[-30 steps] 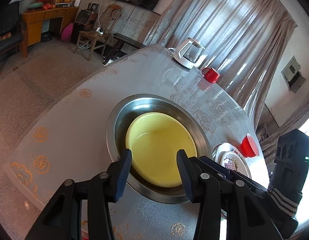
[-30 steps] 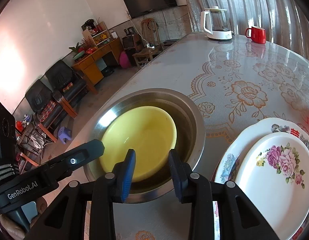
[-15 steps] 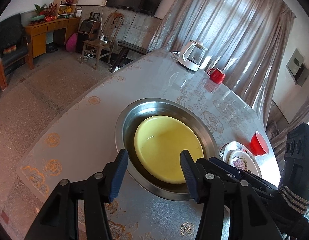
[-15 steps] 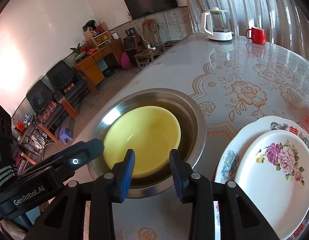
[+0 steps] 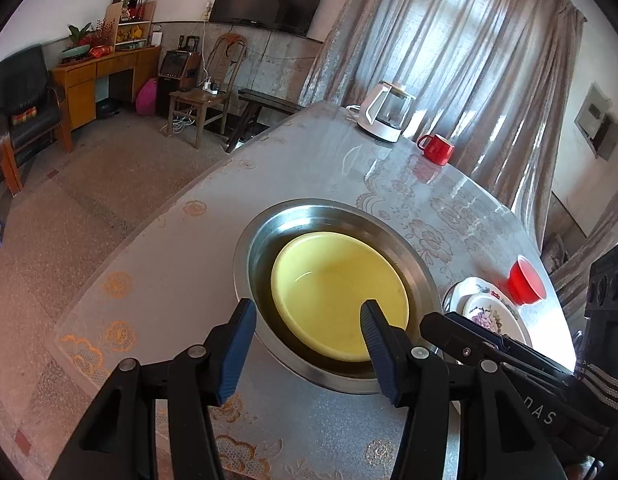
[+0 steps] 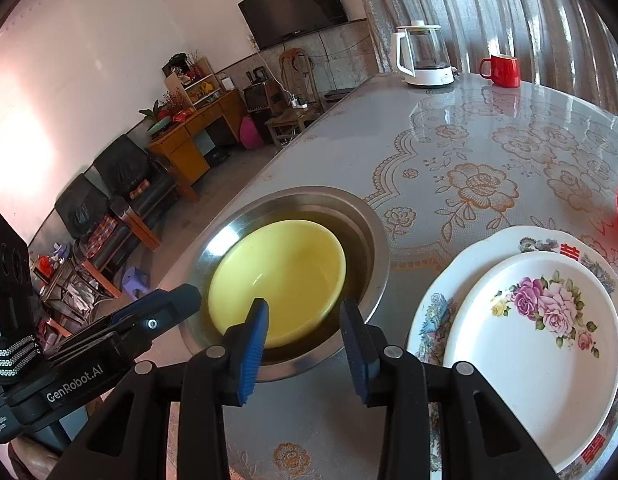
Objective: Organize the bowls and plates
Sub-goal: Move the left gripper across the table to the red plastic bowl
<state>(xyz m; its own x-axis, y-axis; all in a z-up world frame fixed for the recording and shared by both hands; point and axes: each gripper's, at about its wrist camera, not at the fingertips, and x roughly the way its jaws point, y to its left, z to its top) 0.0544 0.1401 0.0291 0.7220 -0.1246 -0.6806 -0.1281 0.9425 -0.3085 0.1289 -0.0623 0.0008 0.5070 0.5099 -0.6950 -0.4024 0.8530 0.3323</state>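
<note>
The counter [image 5: 317,152] fills more of the left view than a second ago. The steel basin [image 5: 245,256] sits at centre, smaller and farther from the left gripper [image 5: 307,344], whose jaws stand wider, empty. The yellow bowl [image 6: 277,272] lies inside it. Right gripper [image 6: 305,340] jaws are narrow, empty; plates [image 6: 537,340] lower right.

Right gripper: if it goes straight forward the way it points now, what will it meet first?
Most likely the near rim of the steel basin, then the yellow bowl inside it. The right gripper is open and empty; depth is unclear.
</note>
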